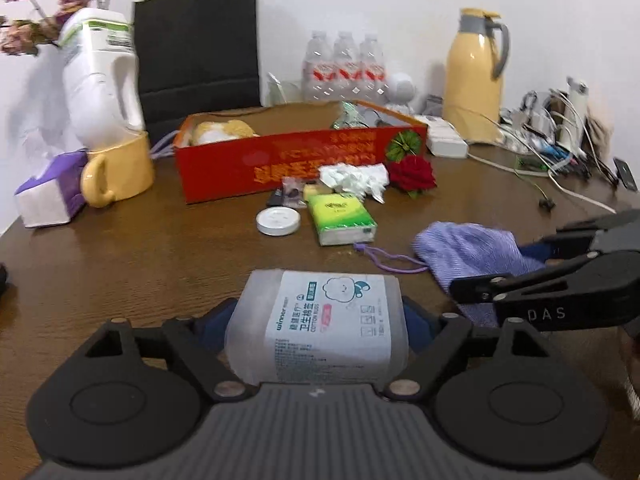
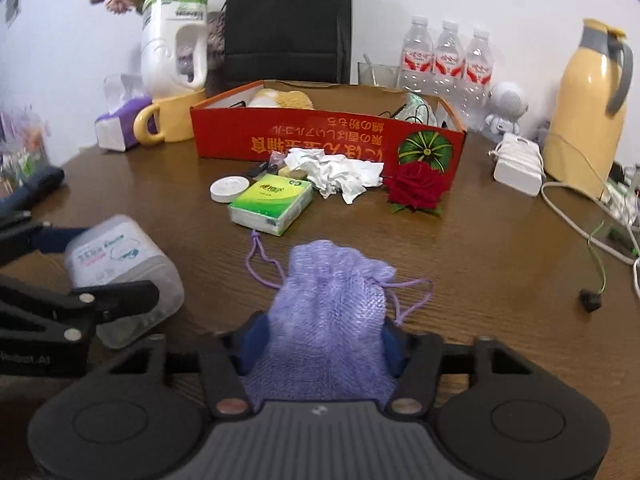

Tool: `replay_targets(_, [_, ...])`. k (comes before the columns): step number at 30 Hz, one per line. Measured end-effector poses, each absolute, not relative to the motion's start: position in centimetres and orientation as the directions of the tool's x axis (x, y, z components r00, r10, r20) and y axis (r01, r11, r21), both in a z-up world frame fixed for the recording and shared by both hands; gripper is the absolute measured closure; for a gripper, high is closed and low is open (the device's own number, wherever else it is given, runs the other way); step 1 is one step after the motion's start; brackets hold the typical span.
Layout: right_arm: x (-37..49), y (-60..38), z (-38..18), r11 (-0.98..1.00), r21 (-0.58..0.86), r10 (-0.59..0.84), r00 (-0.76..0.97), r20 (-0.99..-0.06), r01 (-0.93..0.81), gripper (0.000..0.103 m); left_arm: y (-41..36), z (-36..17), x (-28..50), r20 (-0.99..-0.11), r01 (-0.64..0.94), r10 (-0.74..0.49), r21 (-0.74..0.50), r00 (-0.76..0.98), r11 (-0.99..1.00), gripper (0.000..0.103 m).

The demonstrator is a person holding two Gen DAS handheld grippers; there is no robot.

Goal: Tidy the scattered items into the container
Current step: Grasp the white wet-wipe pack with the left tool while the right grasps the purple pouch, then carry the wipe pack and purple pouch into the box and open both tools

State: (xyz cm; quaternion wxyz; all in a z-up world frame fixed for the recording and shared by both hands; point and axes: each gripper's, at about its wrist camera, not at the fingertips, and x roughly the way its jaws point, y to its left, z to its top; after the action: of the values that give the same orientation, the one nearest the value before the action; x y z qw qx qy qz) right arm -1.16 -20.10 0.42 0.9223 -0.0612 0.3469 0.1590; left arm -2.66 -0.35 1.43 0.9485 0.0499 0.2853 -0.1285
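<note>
The wooden worktop (image 2: 480,248) carries everything, and the red cardboard box (image 2: 328,136) near its back is the container and my landmark. Inside it, toward the left end, lies something yellow and white and soft; at the right end, some cords and clear wrapping.

In front of the box sits the scatter not yet tidied: crumpled white tissue (image 2: 336,172) and a red rose (image 2: 416,186) close against the front wall, a green tissue pack (image 2: 272,204) and a white round lid (image 2: 229,189) a little nearer the viewer.

Well in front of the box, both pairs of tongs are loaded. The left tongs (image 1: 318,312) pinch a translucent cotton-swab box (image 1: 320,320) between their blue pads; the right tongs (image 2: 320,340) pinch a purple knitted drawstring pouch (image 2: 332,300), its cord trailing on the wood.

So the step in hand looks like the carry: two items gripped, neither yet in the box. The next move, I judge, calls for lifting each over the front wall and releasing inside, keeping the cord from snagging the tissue pack.

The swab label reads "winner" and "COTTON BUDS" with Chinese characters. The box front bears gold characters, upside down from here, beside a green pumpkin emblem. The left tongs, seen from the right wrist, show lettering ending ".AI".
</note>
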Motion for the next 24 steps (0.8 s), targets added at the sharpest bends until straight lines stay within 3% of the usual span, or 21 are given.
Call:
replay_targets(3, [-1.6, -20.1, 0.3, 0.941, -0.007, 0.255, 0.723, -0.642, -0.337, 0.088, -0.3, 1.8, -3.8, -0.53, 0.231, -0.186, 0.019, 0.827, 0.973, 0.019])
replay_targets(8, [-3.8, -20.4, 1.5, 0.953, 0.004, 0.246, 0.767, -0.592, -0.302, 0.091, -0.3, 2.7, -6.5, -0.497, 0.174, -0.157, -0.011, 0.854, 0.985, 0.019])
replay_targets(18, [-14.0, -22.2, 4.3, 0.95, 0.102, 0.311, 0.877, -0.368, -0.294, 0.091, -2.0, 5.1, -14.9, -0.321, 0.087, -0.082, 0.002, 0.944, 0.996, 0.019])
replay_targets(24, [-17.8, -21.8, 4.9, 0.936, 0.068, 0.347, 0.878, -0.33, -0.345, 0.09, -2.4, 5.9, -17.5, -0.283, 0.063, -0.06, 0.002, 0.957, 0.998, 0.019])
